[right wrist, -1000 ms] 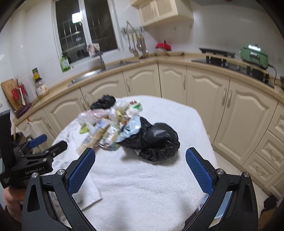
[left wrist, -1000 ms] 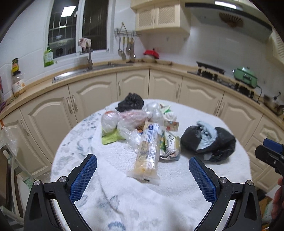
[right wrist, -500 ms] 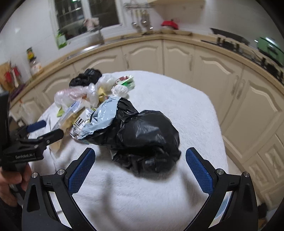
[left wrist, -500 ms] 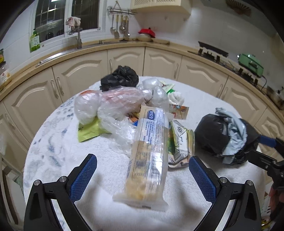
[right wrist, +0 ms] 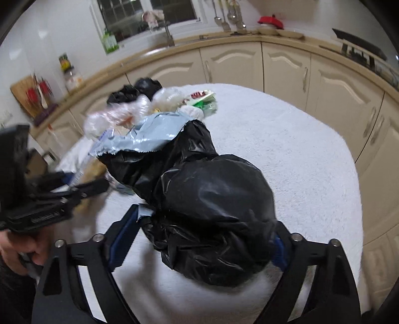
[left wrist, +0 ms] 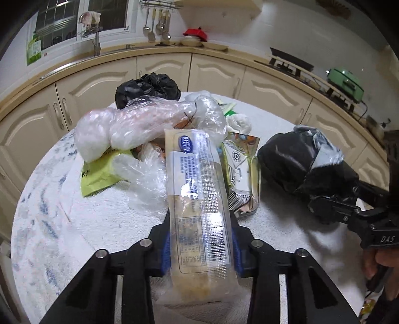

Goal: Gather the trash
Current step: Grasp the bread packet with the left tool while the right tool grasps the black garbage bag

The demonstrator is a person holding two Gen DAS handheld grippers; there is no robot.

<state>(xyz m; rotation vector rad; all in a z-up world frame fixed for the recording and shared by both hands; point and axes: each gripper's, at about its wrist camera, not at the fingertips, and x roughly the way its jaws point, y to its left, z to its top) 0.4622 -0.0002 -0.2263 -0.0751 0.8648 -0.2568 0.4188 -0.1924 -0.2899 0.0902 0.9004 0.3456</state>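
On the towel-covered counter (right wrist: pixel 286 139), the black bag (right wrist: pixel 212 199) sits between the right gripper (right wrist: pixel 199 244) fingers, which press its sides. The long clear packet (left wrist: pixel 199 206) is clamped across its near end by the left gripper (left wrist: pixel 199 251), its length pointing away toward the trash pile (left wrist: pixel 149 129).

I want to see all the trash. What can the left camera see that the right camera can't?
Only the left wrist view shows the green cooker on the counter and the yellow-green wrapper.

Only the right wrist view shows the cutting board by the wall.

Both show the long clear packet held in the left gripper, the big black bag between the right gripper's fingers, the small black bag and the red lid.
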